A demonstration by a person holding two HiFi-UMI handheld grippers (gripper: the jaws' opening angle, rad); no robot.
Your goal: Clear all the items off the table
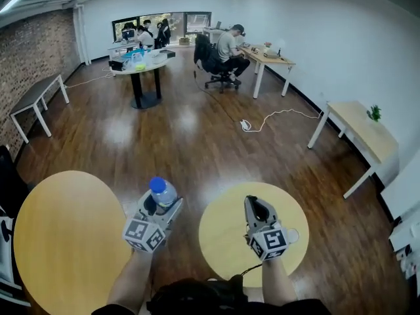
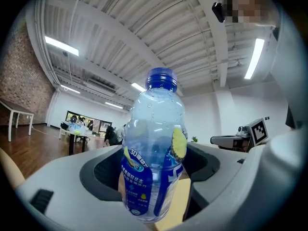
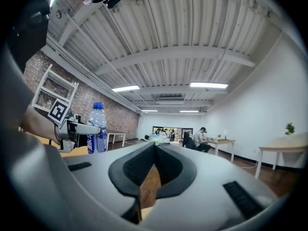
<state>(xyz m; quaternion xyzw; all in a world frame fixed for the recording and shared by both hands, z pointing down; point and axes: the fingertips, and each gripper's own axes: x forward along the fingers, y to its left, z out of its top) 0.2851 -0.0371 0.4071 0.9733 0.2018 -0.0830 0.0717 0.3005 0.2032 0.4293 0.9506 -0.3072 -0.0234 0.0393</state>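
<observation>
Left gripper (image 1: pixel 160 207), jaws wide, grips the bottle (image 1: pixel 162 190) upright round its label — so it can't tip — in the air between my 2 tables (image 1: pixel 65 241), while my right gripper (image 1: pixel 257 210) is shut, empty.

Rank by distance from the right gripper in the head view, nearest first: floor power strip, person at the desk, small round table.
1. Small round table, right under the right gripper.
2. Power strip, on the floor ahead.
3. Person, far back at the desk.
</observation>
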